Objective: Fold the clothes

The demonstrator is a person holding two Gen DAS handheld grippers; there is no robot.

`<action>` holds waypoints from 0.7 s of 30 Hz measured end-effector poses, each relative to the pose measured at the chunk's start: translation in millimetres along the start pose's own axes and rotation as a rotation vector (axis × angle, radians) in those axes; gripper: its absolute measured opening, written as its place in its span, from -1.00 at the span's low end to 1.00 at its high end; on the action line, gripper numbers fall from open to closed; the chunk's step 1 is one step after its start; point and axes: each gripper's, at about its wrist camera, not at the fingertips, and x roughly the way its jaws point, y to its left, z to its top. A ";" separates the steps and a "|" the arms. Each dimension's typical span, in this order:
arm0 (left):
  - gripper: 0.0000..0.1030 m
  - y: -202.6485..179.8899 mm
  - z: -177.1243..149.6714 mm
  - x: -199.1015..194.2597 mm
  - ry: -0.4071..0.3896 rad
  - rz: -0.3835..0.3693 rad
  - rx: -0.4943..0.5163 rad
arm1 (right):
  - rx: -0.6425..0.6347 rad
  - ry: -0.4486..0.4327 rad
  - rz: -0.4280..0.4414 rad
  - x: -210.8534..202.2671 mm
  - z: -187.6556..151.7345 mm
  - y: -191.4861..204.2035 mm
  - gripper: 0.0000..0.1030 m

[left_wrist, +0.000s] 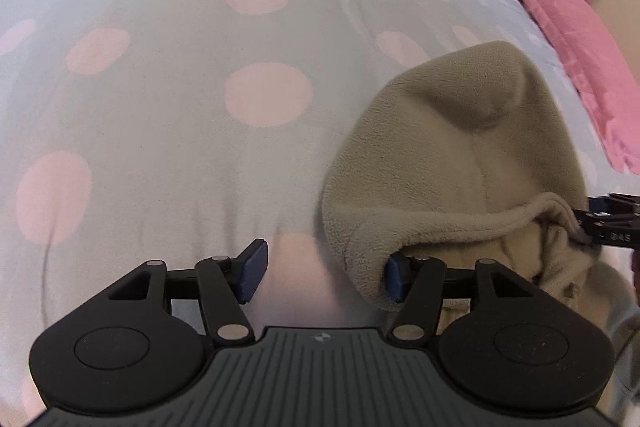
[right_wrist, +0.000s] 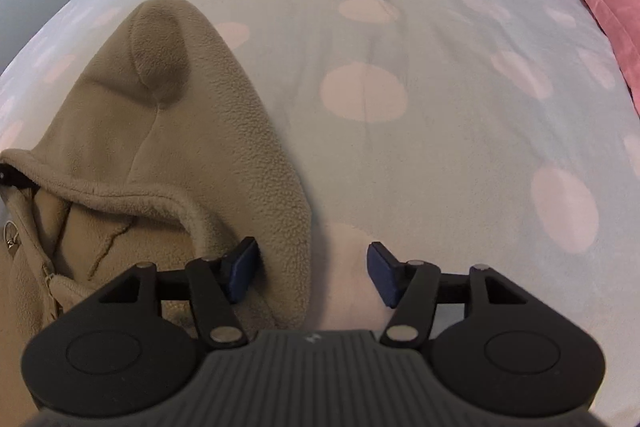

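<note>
While the tan fleece hoodie (left_wrist: 460, 163) lies on the bed (left_wrist: 160, 131), both grippers sit right at its hood. The bed has a pale cover with big pink dots, and a pink pillow (left_wrist: 572, 39) lies at the far right side.

From the left wrist view, the left gripper (left_wrist: 326, 277) has its fingers (left_wrist: 252, 273) spread wide apart. The edge of the hood lies over the right one, and the dotted cover shows in the gap. The hood stands up in a soft point with a small round ear on it. At the right edge of this view, the other gripper's black tip touches the rolled rim of the hood.

From the right wrist view, the right gripper (right_wrist: 312, 275) has its fingers (right_wrist: 382, 275) spread wide too. The side of the hood falls between them, close to the left one. Nothing is pinched. A metal zipper pull (right_wrist: 11, 235) shows at the far left, by the hoodie's front.
</note>
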 end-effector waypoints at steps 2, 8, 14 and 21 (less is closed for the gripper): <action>0.09 -7.6 4.2 -12.5 -0.019 -0.014 0.058 | -0.021 -0.023 -0.005 -4.3 5.1 2.9 0.21; 0.25 -6.2 31.5 -40.5 -0.133 -0.160 0.010 | -0.085 -0.094 -0.018 -17.2 20.4 11.8 0.25; 0.18 0.3 39.9 -0.5 -0.167 -0.003 -0.042 | -0.101 -0.163 0.002 -11.3 40.5 28.3 0.27; -0.11 -13.8 27.2 28.4 -0.153 0.015 0.015 | -0.145 -0.162 -0.022 12.4 46.6 47.3 -0.32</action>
